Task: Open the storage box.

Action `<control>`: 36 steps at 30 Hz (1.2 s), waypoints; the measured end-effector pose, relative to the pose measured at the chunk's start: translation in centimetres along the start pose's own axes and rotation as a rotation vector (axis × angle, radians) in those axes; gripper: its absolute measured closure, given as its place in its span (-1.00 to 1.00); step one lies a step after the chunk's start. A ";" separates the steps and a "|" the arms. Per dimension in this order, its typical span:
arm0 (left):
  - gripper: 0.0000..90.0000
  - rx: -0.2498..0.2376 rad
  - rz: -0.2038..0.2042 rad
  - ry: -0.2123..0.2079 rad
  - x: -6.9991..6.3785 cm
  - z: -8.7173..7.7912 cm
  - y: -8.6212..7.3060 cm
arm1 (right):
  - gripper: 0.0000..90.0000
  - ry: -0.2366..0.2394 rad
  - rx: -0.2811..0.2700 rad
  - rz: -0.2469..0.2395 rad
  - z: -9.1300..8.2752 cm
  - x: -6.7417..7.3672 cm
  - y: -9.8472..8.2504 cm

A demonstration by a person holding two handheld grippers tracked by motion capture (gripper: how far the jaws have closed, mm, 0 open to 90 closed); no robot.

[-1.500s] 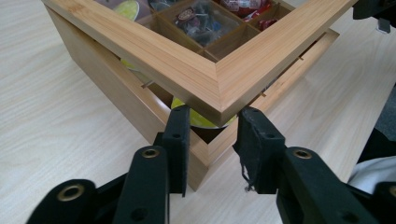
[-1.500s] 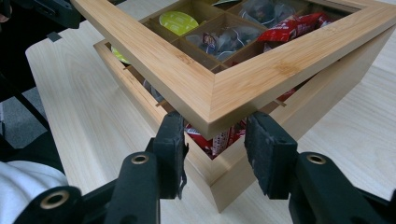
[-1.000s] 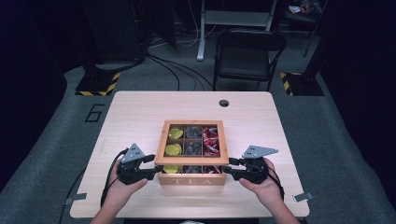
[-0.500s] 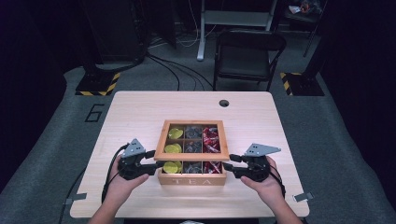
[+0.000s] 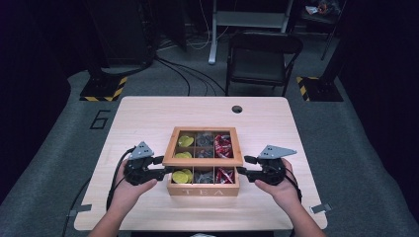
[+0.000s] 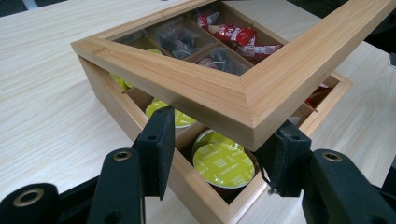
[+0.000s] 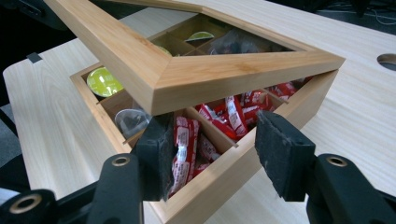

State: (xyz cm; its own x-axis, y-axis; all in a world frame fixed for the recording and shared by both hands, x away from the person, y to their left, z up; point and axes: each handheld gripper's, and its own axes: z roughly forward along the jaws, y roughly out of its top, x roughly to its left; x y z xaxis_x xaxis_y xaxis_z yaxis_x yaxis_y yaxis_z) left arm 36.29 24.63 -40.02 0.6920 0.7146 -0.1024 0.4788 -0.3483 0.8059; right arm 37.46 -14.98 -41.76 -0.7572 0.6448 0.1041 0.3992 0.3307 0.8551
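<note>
1. Tea box [image 5: 202,182] of light wood sits on the table [image 5: 148,118] in the high view, its front wall lettered TEA and facing the person. Its glazed lid [image 5: 203,146] is raised at the front, above the box's front row of compartments.
2. Left gripper [image 5: 165,167] comes in at the box's left side, its tips at the lid's front left corner. Right gripper [image 5: 243,166] mirrors it at the box's right side, by the lid's front right corner. A hand holds each one.
3. Seen from the left gripper view, the lid's [image 6: 243,93] front corner lies between the two black jaws, tilted up above the box [image 6: 196,191]. The jaws are half open and have just been closing; whether the pads press on the wood I cannot tell. Under the lid, a yellow-green coffee capsule [image 6: 223,159] lies in the box's nearest compartment, with another capsule [image 6: 180,116] in the compartment behind it. Dark tea bags and red sachets [image 6: 238,35] show through the lid's pane.
4. Seen from the right gripper view, the lid's [image 7: 196,77] other front corner hangs above and between this gripper's jaws. They stand fairly wide and have just been opening, the right pad [image 7: 280,149] clear of the wood. Red sachets [image 7: 224,121] fill the box's [image 7: 243,172] nearest compartments; a green capsule [image 7: 103,81] sits at the box's far corner.
</note>
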 end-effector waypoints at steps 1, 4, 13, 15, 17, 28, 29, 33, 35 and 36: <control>0.12 -0.001 -0.004 0.000 0.0 0.0 0.1 | 0.02 0.001 -0.004 0.001 0.1 -0.1 0.1; 0.14 0.001 -0.014 -0.005 0.2 -0.2 0.4 | 0.01 0.003 -0.007 0.005 0.2 -0.3 0.5; 0.18 0.008 -0.002 0.000 0.4 -0.3 1.0 | -0.01 0.006 -0.009 -0.008 0.4 -0.6 1.8; 0.18 0.003 0.000 0.002 0.4 -0.4 1.1 | 0.00 0.011 -0.014 -0.010 0.4 -0.7 1.9; 0.18 -0.008 0.008 0.003 0.5 -0.4 1.3 | 0.03 0.012 -0.023 -0.003 0.3 -0.8 2.1; 0.10 -0.066 0.091 0.081 1.6 0.7 1.7 | 0.11 0.015 -0.046 0.004 -0.1 -1.2 3.6; 0.11 -0.075 0.091 0.084 1.8 0.8 1.7 | 0.11 0.013 -0.045 0.004 -0.2 -1.2 3.7; 0.12 -0.101 0.092 0.090 2.3 1.0 2.0 | 0.11 0.017 -0.041 0.004 -0.2 -1.3 4.0; 0.12 -0.110 0.100 0.093 2.4 1.0 2.3 | 0.11 0.017 -0.038 0.007 -0.2 -1.4 4.1; 0.12 -0.110 0.101 0.091 2.5 1.0 2.4 | 0.11 0.019 -0.039 0.005 -0.2 -1.4 4.2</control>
State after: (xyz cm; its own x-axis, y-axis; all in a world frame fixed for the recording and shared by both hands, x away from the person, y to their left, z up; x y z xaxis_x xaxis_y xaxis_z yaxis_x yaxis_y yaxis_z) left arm 39.71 24.93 -38.94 0.6794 0.7331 0.0321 0.3434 -0.3563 0.8690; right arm 40.10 -14.63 -38.19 -0.7653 0.6328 0.1175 0.3828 0.3007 0.8735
